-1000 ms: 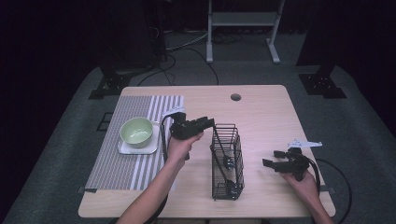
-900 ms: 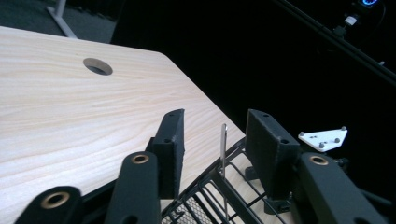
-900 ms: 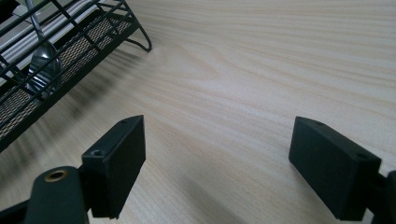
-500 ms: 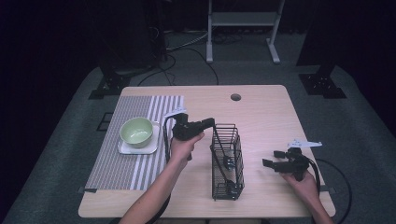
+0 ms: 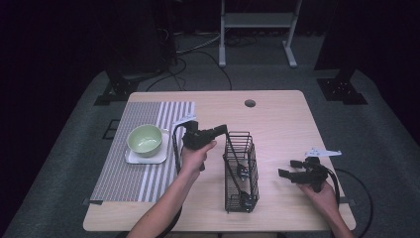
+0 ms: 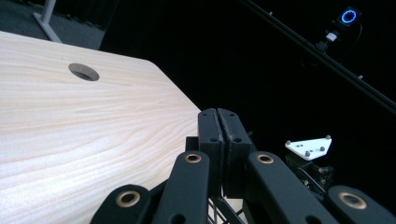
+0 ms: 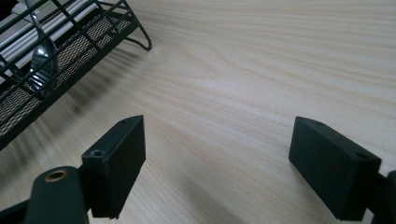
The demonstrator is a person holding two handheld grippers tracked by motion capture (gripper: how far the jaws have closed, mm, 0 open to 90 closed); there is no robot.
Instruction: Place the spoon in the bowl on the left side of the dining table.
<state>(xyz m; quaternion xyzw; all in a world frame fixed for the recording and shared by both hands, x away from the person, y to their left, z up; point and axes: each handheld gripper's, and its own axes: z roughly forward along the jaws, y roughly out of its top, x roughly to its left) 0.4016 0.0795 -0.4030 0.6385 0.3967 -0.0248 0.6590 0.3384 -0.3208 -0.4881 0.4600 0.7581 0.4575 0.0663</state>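
While no label or printed word can be read anywhere on the table [image 5: 277, 119], the materials are easy to tell. The tabletop is pale wood with a fine wavy grain, its corners are rounded, and it has a round cable hole [image 5: 250, 103] near the far edge. At the middle stands a black wire basket [image 5: 241, 171], long, narrow and box-shaped, with thin bars for walls and a fine mesh floor; a shiny metal spoon [image 7: 41, 60] lies inside it. The left gripper [image 5: 221, 130] is held just at the far left corner of the basket, above its rim. Its jaws have just been closing, and in the left gripper view the two black matte pads now press flat together with nothing between them. The right gripper [image 5: 288, 167] rests low over the bare wood, to the right of the basket and apart from it. Its blocky, dull plastic jaws stand wide open and hold nothing. On the left side lies a woven placemat [image 5: 143, 148] with grey and white stripes. On it sits a white square plate [image 5: 146, 157], and a smooth, round, light green bowl [image 5: 144, 140] stands on the plate. A small white three-cornered plate [image 5: 323, 152] sits on top of the right gripper.
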